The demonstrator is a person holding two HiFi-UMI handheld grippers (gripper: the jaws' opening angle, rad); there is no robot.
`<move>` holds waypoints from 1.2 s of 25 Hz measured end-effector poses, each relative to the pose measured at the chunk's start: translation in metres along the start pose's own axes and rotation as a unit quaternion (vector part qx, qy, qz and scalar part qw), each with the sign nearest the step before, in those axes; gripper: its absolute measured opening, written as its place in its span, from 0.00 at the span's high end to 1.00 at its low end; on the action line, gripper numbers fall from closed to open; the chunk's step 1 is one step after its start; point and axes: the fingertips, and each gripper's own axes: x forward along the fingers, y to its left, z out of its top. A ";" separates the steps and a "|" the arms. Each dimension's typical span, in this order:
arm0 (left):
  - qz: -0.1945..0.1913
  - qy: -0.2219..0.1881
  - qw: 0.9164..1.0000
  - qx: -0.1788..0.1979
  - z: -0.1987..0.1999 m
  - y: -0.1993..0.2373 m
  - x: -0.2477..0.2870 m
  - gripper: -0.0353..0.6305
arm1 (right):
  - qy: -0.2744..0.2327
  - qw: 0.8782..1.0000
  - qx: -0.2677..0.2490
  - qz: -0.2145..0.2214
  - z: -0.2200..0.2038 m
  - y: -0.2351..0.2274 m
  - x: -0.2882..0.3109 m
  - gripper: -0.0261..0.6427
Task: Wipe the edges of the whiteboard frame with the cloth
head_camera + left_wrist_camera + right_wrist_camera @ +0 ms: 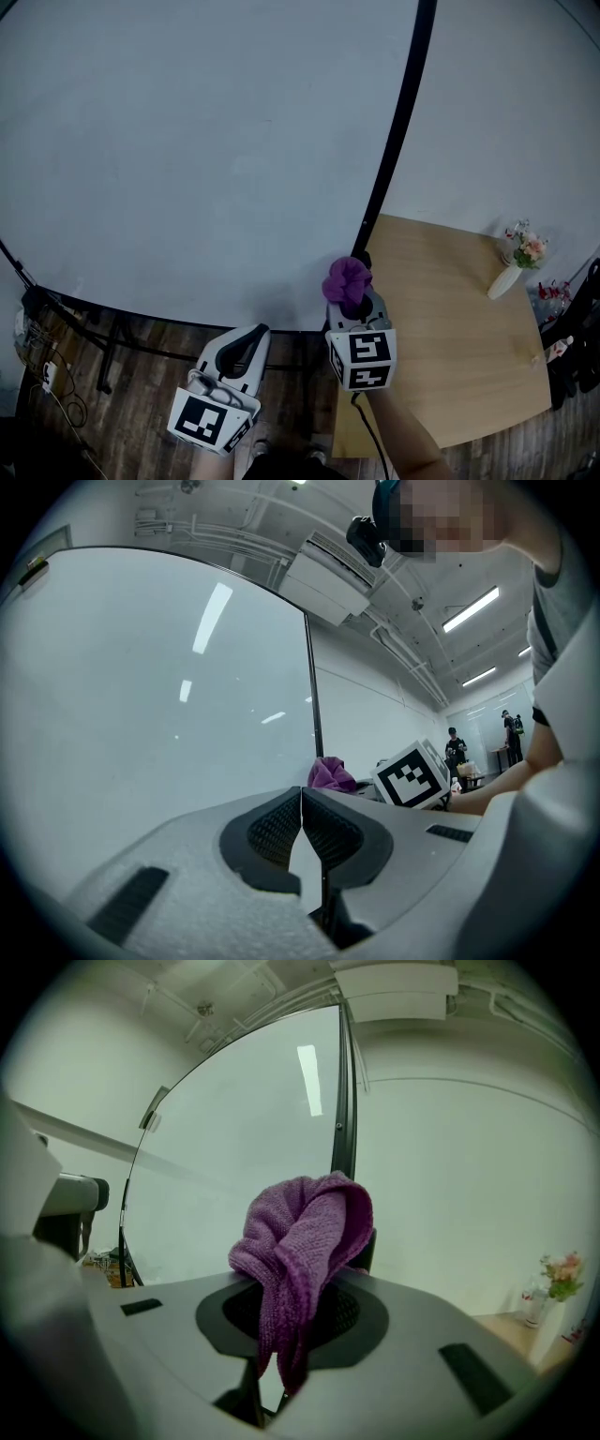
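The whiteboard (187, 141) fills the space ahead of both tongs, a broad, smooth, pale sheet with ceiling lights glinting on it in the left gripper view. Its frame (403, 103) is a thin black strip. The right upright rises from just ahead of the right tongs (352, 305), and the bottom rail runs off to the left ahead of the left tongs (251, 333). Beyond the upright, to the right, is a bare light wall.

The cloth (347, 279) is clenched in the right tongs, near the frame's lower right corner; whether it touches the strip cannot be told. It is purple, knitted and soft. It bunches into a rounded fold above the ribbed dark pads, and a narrow tail hangs down between them.

The left tongs are pressed together with nothing between them, tips meeting, just left of the right tongs and lower.

Under and to the right of the right tongs lies a pale wooden worktop (441, 319) with a square edge. A slim white vase (504, 281) of flowers stands at its far right, well apart from the tongs. Below the left tongs is a dark plank floor (141, 394).
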 end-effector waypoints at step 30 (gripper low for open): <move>-0.003 0.039 0.999 -0.012 -0.033 0.010 -0.010 0.92 | 0.077 0.995 0.067 -0.009 -0.099 0.014 0.013 0.84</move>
